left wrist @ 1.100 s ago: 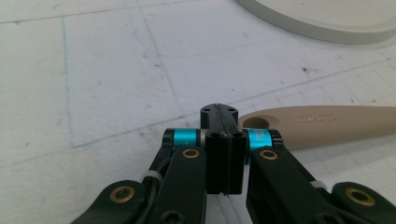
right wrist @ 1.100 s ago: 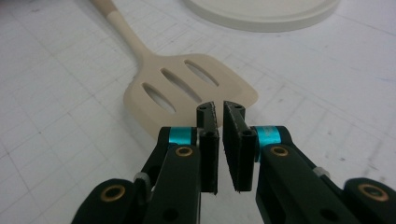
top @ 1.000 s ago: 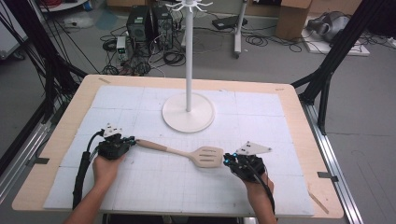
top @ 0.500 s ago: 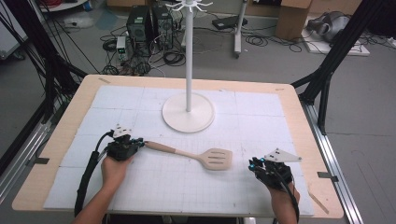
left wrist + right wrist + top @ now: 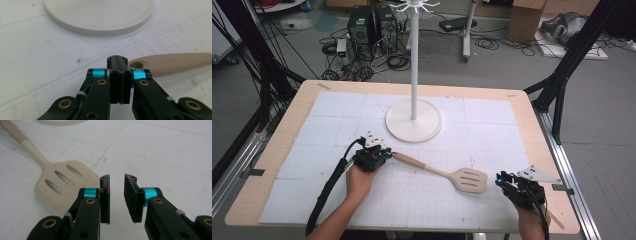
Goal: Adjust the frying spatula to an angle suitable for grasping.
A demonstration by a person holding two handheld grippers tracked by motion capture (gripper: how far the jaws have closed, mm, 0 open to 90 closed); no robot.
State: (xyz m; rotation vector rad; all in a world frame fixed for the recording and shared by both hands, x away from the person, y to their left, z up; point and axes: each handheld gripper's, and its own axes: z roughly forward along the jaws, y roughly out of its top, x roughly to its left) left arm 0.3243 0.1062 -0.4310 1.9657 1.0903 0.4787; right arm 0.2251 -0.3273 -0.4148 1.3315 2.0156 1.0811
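White gridded matting covers the wooden bench (image 5: 297,107), and cables and computer towers (image 5: 371,22) crowd the floor beyond. Nearest, the right hand-held gripper (image 5: 507,181) hovers with its jaws a little apart and nothing between them; they have just been opening. Just to its left lies the slotted head of the beige spatula (image 5: 468,180), flat on the matting. Its handle runs diagonally away to the left hand-held gripper (image 5: 387,152), whose jaws are pressed together, the handle end lying just beside them, not clamped. Farther off stands the white hook stand (image 5: 414,117).
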